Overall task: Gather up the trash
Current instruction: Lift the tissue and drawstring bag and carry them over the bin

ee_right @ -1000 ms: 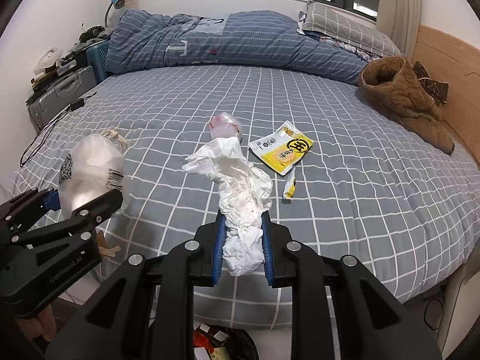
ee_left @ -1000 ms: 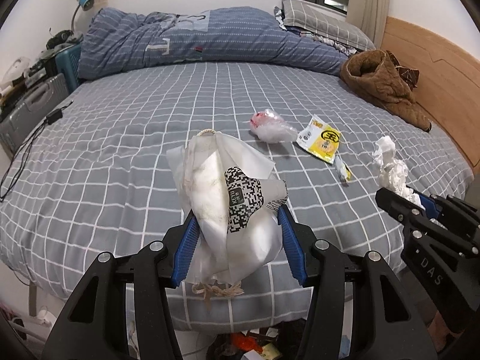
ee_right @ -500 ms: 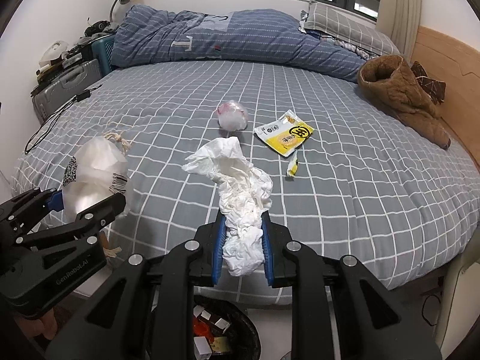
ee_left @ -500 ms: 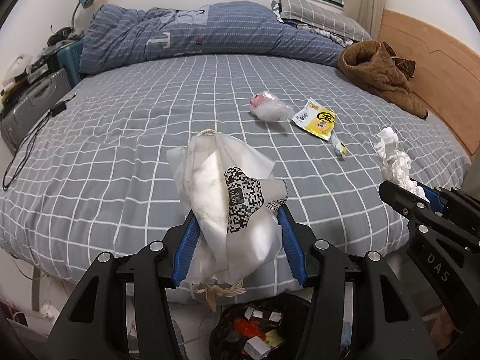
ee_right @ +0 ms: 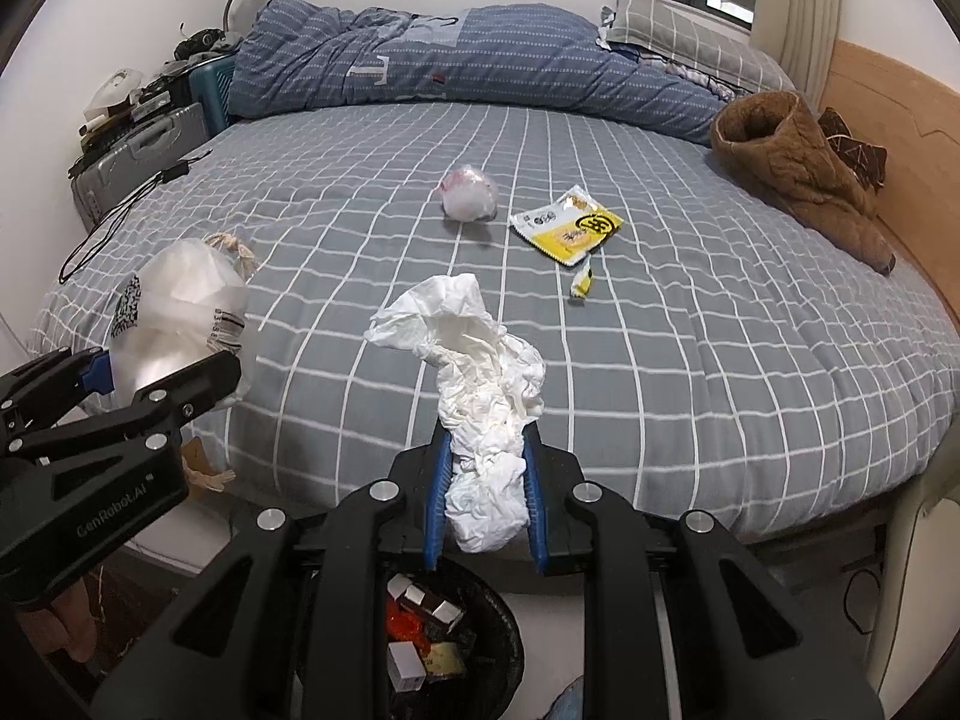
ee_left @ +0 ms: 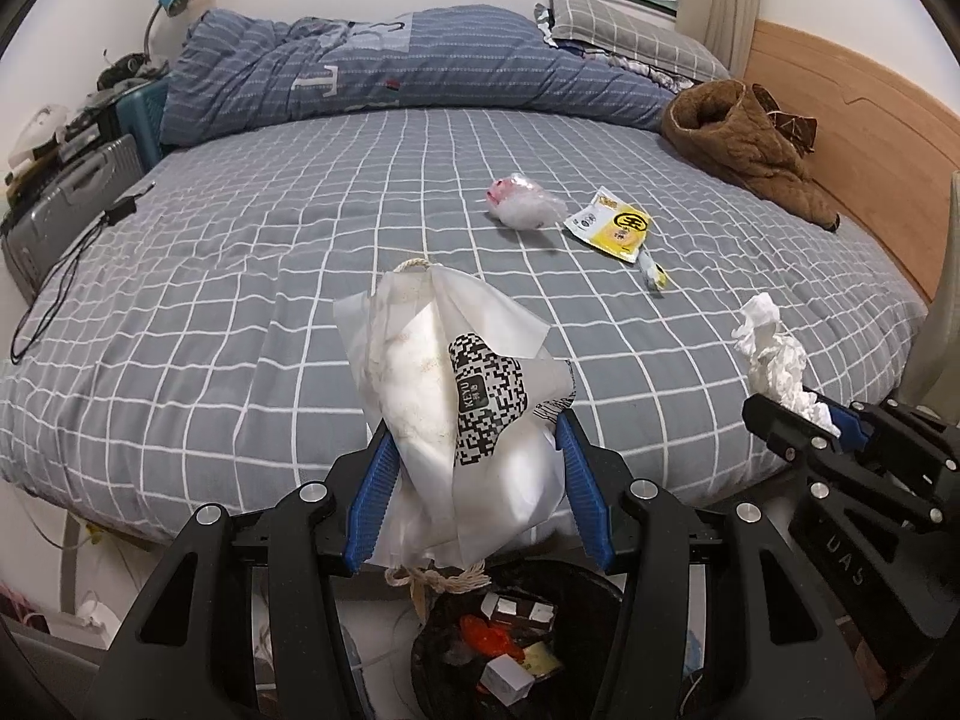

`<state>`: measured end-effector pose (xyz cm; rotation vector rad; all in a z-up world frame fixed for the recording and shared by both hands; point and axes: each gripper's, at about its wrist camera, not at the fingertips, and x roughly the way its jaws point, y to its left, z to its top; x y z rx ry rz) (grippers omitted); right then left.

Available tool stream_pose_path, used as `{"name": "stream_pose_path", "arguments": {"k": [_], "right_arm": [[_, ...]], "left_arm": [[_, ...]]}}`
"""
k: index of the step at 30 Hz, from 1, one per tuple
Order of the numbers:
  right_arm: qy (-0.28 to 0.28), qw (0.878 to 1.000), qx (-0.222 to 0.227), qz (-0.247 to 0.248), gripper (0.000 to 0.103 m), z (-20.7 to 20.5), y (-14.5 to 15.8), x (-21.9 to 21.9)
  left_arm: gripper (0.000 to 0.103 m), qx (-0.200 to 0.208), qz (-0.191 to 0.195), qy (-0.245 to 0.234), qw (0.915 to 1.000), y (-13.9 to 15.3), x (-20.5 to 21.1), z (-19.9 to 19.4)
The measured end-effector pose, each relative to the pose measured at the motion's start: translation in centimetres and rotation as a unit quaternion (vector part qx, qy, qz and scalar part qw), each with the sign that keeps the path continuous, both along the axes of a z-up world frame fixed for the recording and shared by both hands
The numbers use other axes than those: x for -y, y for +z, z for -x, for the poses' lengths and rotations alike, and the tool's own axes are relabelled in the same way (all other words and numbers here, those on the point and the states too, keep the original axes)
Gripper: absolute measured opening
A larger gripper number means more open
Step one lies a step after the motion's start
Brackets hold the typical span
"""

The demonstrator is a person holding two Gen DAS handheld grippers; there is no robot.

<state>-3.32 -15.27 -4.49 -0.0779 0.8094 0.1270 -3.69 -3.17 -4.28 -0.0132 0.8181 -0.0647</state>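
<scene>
Two pairs of black tongs with blue pads, one in each hand, above a black trash bin (ee_left: 543,630) on the floor at the foot of a bed (ee_left: 240,312). Left tongs (ee_left: 474,420) clamped part-way shut on a white drawstring bag (ee_left: 456,414); printed on the bag, a black-and-white QR patch with the letters "KEYU", plus a barcode strip seen from the right wrist view. Right tongs (ee_right: 485,432) pinched narrow on one crumpled white tissue wad (ee_right: 480,396). "GenRobot.AI" in pale letters on the side of the left tongs' body, readable from the right wrist view.

Three pieces of trash on the grey, white-checked bedcover, well apart from both tongs: one small clear plastic bag (ee_right: 469,193) with pink inside, one yellow-and-white snack packet (ee_right: 567,231) with a round black emblem and small print too fine to read, and one torn-off yellow packet corner (ee_right: 582,283) just beside it.

Inside the bin: several small white and dark boxes, something orange-red, a yellowish piece; exact count unclear.

Also on the bed: one rolled blue quilt (ee_left: 390,66), one grey checked pillow (ee_left: 624,30), one brown coat (ee_left: 744,150). Beside the bed: one grey suitcase (ee_left: 60,204), one teal case, one blue lamp (ee_left: 168,0).
</scene>
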Motion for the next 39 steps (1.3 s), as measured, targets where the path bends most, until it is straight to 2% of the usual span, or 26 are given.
{"name": "stream_pose_path", "arguments": {"k": [15,28,35,39], "right_arm": [[0.004,1.0,0.003,-0.007,0.02,3.2,0.9,-0.5],[0.008,1.0,0.012,-0.008,0.02,6.6,3.5,-0.9],[0.005,1.0,0.005,-0.008,0.02,8.4,3.8,-0.7],[0.004,1.0,-0.009,-0.01,0.02,9.2,2.8,-0.6]], "left_arm": [[0.051,-0.007,0.009,0.012,0.9999,0.6,-0.4,3.5],[0.051,0.0,0.004,0.01,0.9999,3.1,0.6,6.6],[0.051,-0.012,0.015,0.018,0.9997,2.8,0.2,8.3],[0.051,-0.019,0.02,0.019,0.9994,2.1,0.0,9.3]]}}
